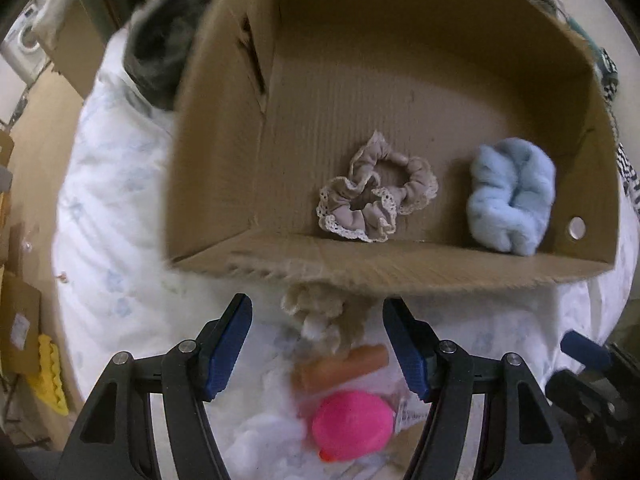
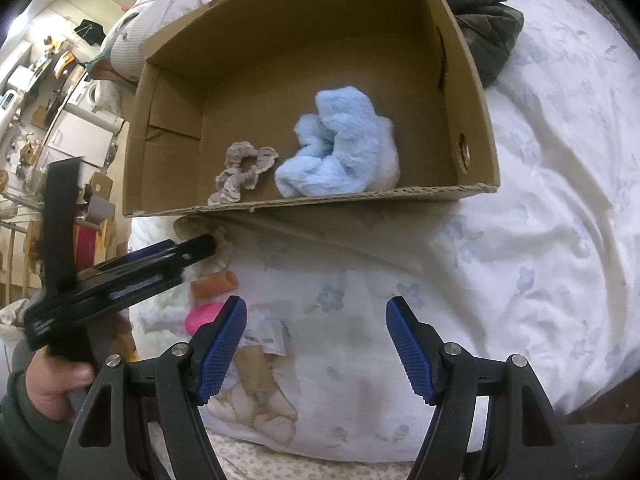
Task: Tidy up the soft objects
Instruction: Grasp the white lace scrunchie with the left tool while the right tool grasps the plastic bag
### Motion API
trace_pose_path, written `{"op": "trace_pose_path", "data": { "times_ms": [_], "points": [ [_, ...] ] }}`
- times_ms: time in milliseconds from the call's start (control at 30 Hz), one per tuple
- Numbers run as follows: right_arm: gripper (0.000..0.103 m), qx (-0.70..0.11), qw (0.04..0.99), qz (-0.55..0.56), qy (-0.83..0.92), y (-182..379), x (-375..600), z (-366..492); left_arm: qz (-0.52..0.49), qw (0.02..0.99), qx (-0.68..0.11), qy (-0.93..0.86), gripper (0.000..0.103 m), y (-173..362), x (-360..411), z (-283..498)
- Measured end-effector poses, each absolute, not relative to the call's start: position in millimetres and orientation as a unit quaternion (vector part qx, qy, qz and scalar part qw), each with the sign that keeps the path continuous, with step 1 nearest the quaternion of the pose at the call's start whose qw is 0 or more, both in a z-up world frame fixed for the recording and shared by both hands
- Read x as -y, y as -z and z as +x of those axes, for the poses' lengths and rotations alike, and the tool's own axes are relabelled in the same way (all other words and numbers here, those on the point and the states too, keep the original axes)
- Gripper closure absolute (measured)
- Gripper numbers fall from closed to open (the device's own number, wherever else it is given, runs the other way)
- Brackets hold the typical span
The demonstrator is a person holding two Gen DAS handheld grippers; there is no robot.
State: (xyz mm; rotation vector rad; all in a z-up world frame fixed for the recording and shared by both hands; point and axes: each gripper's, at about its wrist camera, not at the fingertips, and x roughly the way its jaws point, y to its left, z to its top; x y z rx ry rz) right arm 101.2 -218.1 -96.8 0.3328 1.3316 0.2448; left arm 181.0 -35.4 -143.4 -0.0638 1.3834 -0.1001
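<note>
An open cardboard box point(image 1: 400, 268) point(image 2: 172, 168) lies on the bed. Inside it are a beige lace scrunchie point(image 1: 376, 200) point(image 2: 244, 172) and a light blue fluffy scrunchie point(image 1: 512, 196) point(image 2: 344, 148). Just outside the box's front wall, a cream frilly scrunchie point(image 1: 316, 316) point(image 2: 224, 248) rests on the sheet, with an orange cylinder point(image 1: 344, 364) point(image 2: 214, 284) and a pink round object point(image 1: 352, 426) point(image 2: 204, 316) beside it. My left gripper point(image 1: 318, 344) point(image 2: 208, 246) points steeply down over the cream scrunchie, open, with the scrunchie between its jaws but not pinched. My right gripper point(image 2: 316, 340) hangs open over bare sheet.
A white floral bed cover point(image 2: 520, 240) spreads to the right of the box. A dark rumpled garment point(image 1: 160, 52) point(image 2: 484, 20) lies behind the box. A person's hand point(image 2: 52, 384) holds the left gripper's handle. Cardboard pieces and a yellow item point(image 1: 50, 376) sit off the bed's left edge.
</note>
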Motion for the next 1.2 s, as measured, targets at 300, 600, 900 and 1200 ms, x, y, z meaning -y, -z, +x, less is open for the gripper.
{"op": "trace_pose_path", "data": {
  "times_ms": [300, 600, 900, 1200],
  "points": [
    [0.027, -0.625, 0.754, 0.164, -0.116, 106, 218, 104, -0.046, 0.758, -0.649, 0.047, 0.089, 148, 32, 188],
    [0.034, -0.677, 0.685, 0.197, -0.183, 140, 176, 110, -0.056, 0.8, -0.596, 0.037, 0.089, 88, 10, 163],
    [0.057, -0.702, 0.682, 0.103, -0.175, 163, 135, 111, -0.065, 0.806, -0.588, 0.02, 0.089, 68, -13, 140],
    [0.094, -0.644, 0.734, 0.118, -0.179, 130, 149, 112, -0.056, 0.799, -0.598, 0.016, 0.089, 70, -15, 138]
  ]
}}
